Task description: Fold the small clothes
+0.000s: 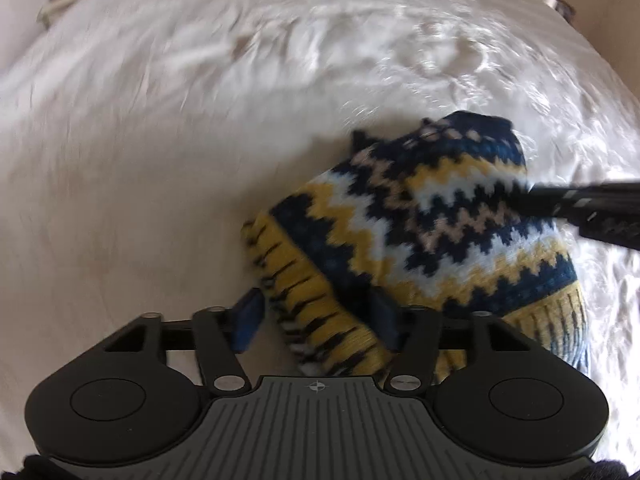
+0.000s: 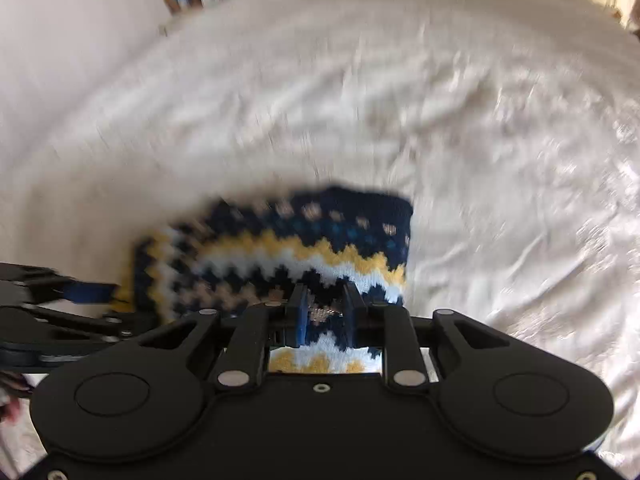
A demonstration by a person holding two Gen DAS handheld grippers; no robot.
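Mid-fold: both tools, left tool (image 1: 316, 320) and right tool (image 2: 325, 312), are clamped on the knitted sweater (image 1: 420, 216) (motion-blurred) above the bed (image 1: 160, 140); next, lay it down aligned.

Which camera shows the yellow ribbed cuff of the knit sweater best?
The left wrist view: the yellow ribbed cuff lies large between the left tongs. The right wrist view shows only a blurred yellow sliver beside the zigzag knit.
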